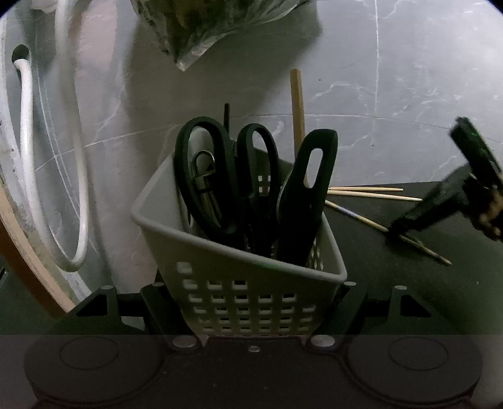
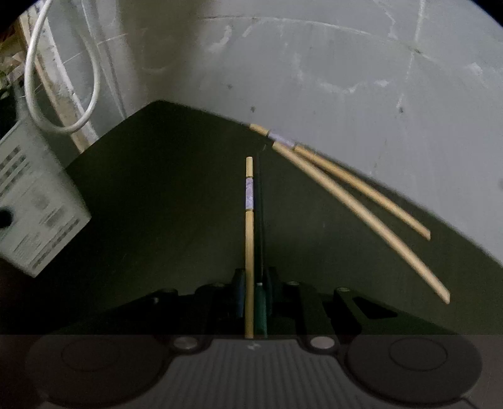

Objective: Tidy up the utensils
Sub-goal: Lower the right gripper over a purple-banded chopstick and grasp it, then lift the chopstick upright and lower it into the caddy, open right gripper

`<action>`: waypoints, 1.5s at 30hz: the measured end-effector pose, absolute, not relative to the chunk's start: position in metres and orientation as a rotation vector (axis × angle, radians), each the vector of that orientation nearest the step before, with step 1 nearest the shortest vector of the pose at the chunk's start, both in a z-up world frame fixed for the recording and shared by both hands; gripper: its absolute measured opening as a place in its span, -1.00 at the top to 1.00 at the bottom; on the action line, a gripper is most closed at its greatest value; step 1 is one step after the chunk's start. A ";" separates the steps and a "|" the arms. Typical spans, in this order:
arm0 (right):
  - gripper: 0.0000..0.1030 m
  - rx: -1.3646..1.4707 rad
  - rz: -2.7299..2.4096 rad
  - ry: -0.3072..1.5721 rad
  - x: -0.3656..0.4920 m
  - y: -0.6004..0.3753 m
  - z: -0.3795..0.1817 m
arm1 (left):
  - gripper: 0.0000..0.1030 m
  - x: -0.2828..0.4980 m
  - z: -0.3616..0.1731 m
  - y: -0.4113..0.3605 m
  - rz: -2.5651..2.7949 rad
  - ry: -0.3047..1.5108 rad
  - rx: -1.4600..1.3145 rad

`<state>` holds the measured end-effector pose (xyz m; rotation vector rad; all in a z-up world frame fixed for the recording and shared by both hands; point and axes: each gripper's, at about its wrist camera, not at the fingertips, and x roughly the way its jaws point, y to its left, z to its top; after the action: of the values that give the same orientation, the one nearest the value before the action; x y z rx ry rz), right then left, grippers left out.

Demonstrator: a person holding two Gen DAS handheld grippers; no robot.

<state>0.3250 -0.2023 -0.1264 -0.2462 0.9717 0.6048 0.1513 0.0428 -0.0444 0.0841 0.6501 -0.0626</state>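
A: Left wrist view. What does the left gripper (image 1: 251, 302) hold?

B: Its fingers stand on either side of a pale perforated basket (image 1: 242, 277), closed against its lower walls, so the basket is held between them. The basket is tilted. Upright in it are black-handled scissors (image 1: 226, 176), a black utensil handle with a slot (image 1: 309, 192), a metal tool with a loop end (image 1: 204, 179) seen through one scissor ring, and a pale wooden stick (image 1: 297, 107) rising at the back.

A: And beyond the basket?

B: To the right lies a dark mat (image 1: 408, 267). Loose chopsticks (image 1: 374, 193) rest on it. The right gripper (image 1: 405, 228) reaches in from the right edge with its tip down at one chopstick (image 1: 421, 247); the grip cannot be judged from here. A white cable (image 1: 28, 141) loops at left, and a bag of dark green contents (image 1: 201, 28) hangs at top.

A: Right wrist view. How do the right fingers stand?

B: Narrow. They are closed on a single chopstick (image 2: 249, 251) with a patterned band, which runs straight forward from between them over the dark mat (image 2: 157, 195). Two more chopsticks (image 2: 361, 204) lie on the mat to the right, well apart from the held one, their far ends close together.

A: Where is the basket here?

B: At the left edge, blurred (image 2: 34, 204), with the white cable (image 2: 63, 94) above it.
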 end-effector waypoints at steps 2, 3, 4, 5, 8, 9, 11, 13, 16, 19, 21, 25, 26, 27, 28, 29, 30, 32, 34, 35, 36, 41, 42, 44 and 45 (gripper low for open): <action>0.71 -0.241 0.600 0.984 0.311 -0.206 -0.126 | -0.49 0.151 -0.045 0.044 -0.071 0.648 0.087; 0.71 -0.237 0.596 0.989 0.306 -0.207 -0.126 | -0.49 0.151 -0.045 0.045 -0.075 0.647 0.088; 0.71 -0.232 0.590 0.995 0.301 -0.209 -0.125 | -0.49 0.151 -0.045 0.046 -0.080 0.647 0.089; 0.70 -0.229 0.587 0.999 0.298 -0.210 -0.126 | -0.49 0.151 -0.045 0.047 -0.084 0.646 0.090; 0.62 -0.207 0.575 1.014 0.297 -0.211 -0.125 | -0.49 0.151 -0.045 0.048 -0.096 0.645 0.094; 0.58 -0.189 0.568 1.022 0.300 -0.211 -0.124 | -0.49 0.152 -0.045 0.049 -0.100 0.644 0.095; 0.50 -0.183 0.559 1.028 0.308 -0.209 -0.124 | -0.49 0.152 -0.045 0.050 -0.106 0.643 0.096; 0.42 -0.204 0.558 1.036 0.317 -0.202 -0.123 | -0.49 0.151 -0.046 0.050 -0.112 0.642 0.097; 0.40 -0.226 0.550 1.045 0.328 -0.188 -0.124 | -0.49 0.151 -0.046 0.051 -0.121 0.639 0.099; 0.57 -0.289 0.509 1.073 0.335 -0.173 -0.122 | -0.49 0.151 -0.046 0.052 -0.127 0.638 0.101; 0.73 -0.291 0.499 1.098 0.336 -0.167 -0.121 | -0.49 0.151 -0.047 0.053 -0.129 0.637 0.100; 0.76 -0.292 0.479 1.106 0.332 -0.165 -0.120 | -0.49 0.150 -0.048 0.054 -0.133 0.634 0.097; 0.76 -0.274 0.480 1.104 0.330 -0.168 -0.120 | -0.49 0.151 -0.048 0.055 -0.135 0.634 0.098; 0.76 -0.240 0.483 1.100 0.328 -0.172 -0.121 | -0.49 0.151 -0.048 0.055 -0.138 0.634 0.098; 0.76 -0.202 0.477 1.094 0.325 -0.177 -0.121 | -0.49 0.151 -0.048 0.055 -0.140 0.634 0.100; 0.76 -0.167 0.478 1.081 0.322 -0.181 -0.120 | -0.49 0.151 -0.048 0.056 -0.142 0.634 0.101; 0.76 -0.132 0.484 1.061 0.317 -0.185 -0.118 | -0.49 0.151 -0.048 0.056 -0.144 0.634 0.101; 0.76 -0.072 0.489 1.016 0.303 -0.194 -0.111 | -0.49 0.151 -0.048 0.056 -0.146 0.633 0.102; 0.76 0.000 0.491 0.964 0.288 -0.203 -0.103 | -0.49 0.151 -0.048 0.056 -0.150 0.633 0.103; 0.76 0.036 0.489 0.930 0.279 -0.207 -0.098 | -0.49 0.151 -0.048 0.057 -0.152 0.633 0.103; 0.76 0.063 0.481 0.896 0.272 -0.210 -0.094 | -0.49 0.152 -0.048 0.058 -0.155 0.633 0.104; 0.76 0.200 0.471 0.715 0.237 -0.220 -0.069 | -0.49 0.154 -0.048 0.059 -0.167 0.635 0.110; 0.76 0.219 0.474 0.684 0.231 -0.221 -0.065 | -0.49 0.154 -0.048 0.060 -0.170 0.636 0.112; 0.76 0.254 0.480 0.620 0.221 -0.222 -0.053 | -0.49 0.155 -0.048 0.060 -0.175 0.636 0.114; 0.76 0.267 0.488 0.578 0.215 -0.222 -0.043 | -0.49 0.155 -0.048 0.060 -0.178 0.636 0.115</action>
<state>0.2154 -0.2219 -0.0433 0.2675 0.5776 0.4881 0.1545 0.0599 -0.0479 0.1153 0.6363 -0.1776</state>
